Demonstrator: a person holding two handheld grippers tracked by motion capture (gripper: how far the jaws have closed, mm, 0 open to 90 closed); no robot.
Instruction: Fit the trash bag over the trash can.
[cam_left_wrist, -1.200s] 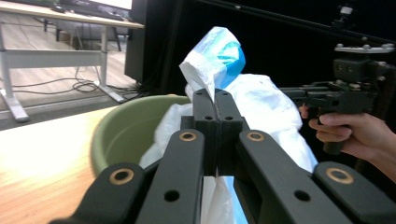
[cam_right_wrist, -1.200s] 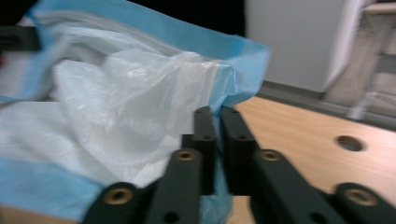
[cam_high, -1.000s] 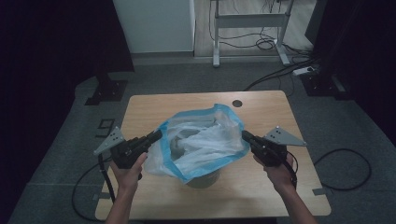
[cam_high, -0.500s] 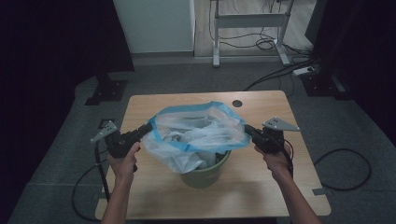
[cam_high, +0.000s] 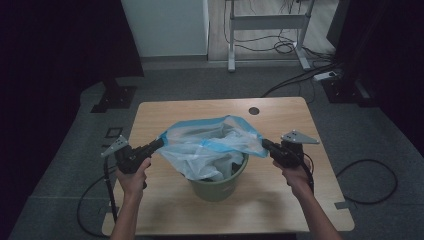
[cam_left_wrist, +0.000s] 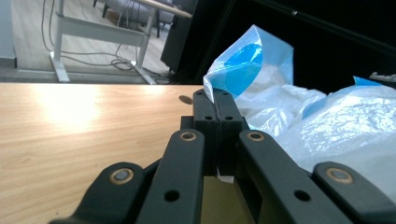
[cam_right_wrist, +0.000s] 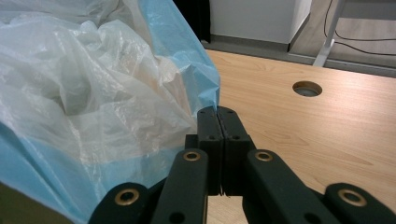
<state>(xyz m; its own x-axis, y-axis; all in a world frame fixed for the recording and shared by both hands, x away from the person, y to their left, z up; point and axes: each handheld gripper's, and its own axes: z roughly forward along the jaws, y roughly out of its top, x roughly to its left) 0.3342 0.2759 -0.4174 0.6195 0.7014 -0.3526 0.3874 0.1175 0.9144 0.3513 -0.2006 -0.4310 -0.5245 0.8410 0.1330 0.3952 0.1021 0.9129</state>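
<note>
Your left gripper (cam_high: 159, 144) clamped on the plastic bag's (cam_high: 210, 147) left rim, right gripper (cam_high: 265, 145) pinching its right, bag stretched over the green bin (cam_high: 220, 187).

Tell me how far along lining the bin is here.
Done: the bag hangs inside the green bin. In hand: left gripper and right gripper clamp opposite sides of its blue hem, stretched wide above the rim. Left: folding the hem over the rim.

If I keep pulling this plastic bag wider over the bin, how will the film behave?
The plastic bag is probably floppy: it crumples and sags between the left gripper and right gripper. The thin film may slip or tear at the shut jaws. The green bin looks light, so it may tip.
</note>
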